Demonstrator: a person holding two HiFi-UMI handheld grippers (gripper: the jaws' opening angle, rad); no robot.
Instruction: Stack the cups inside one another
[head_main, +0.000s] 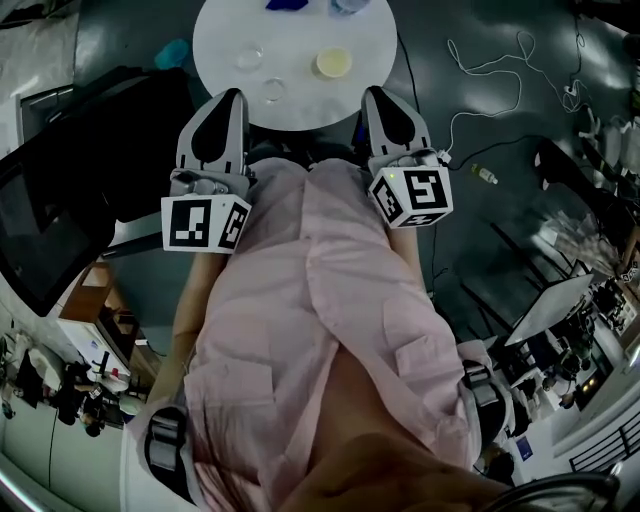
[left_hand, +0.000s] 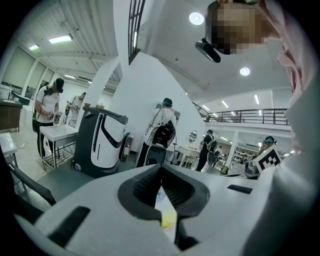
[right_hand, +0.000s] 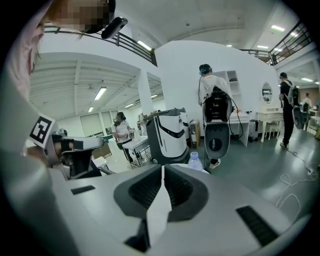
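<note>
**Both grippers closed and empty at the table's near rim**

The jaws of the left gripper (left_hand: 161, 169) are seen drawn together at the tips, with nothing gripped. Through the slit below them a strip of white tabletop and the yellow cup (left_hand: 168, 218) are glimpsed. The jaws of the right gripper (right_hand: 163, 168) are likewise pressed together on nothing, and a water bottle (right_hand: 195, 161) is seen just past them.

In the head view both grippers are held side by side at the near rim of the round white table (head_main: 370, 45). Three cups are set apart on it, none nested: the yellow cup towards the right and two clear cups (head_main: 248, 57) towards the left. The nearer clear cup (head_main: 273, 90) is placed near the rim, between the grippers. Bare tabletop is left around every cup.

The table is surrounded by dark grey floor (head_main: 480, 220), across which a white cable (head_main: 478, 75) is looped at the right.
</note>
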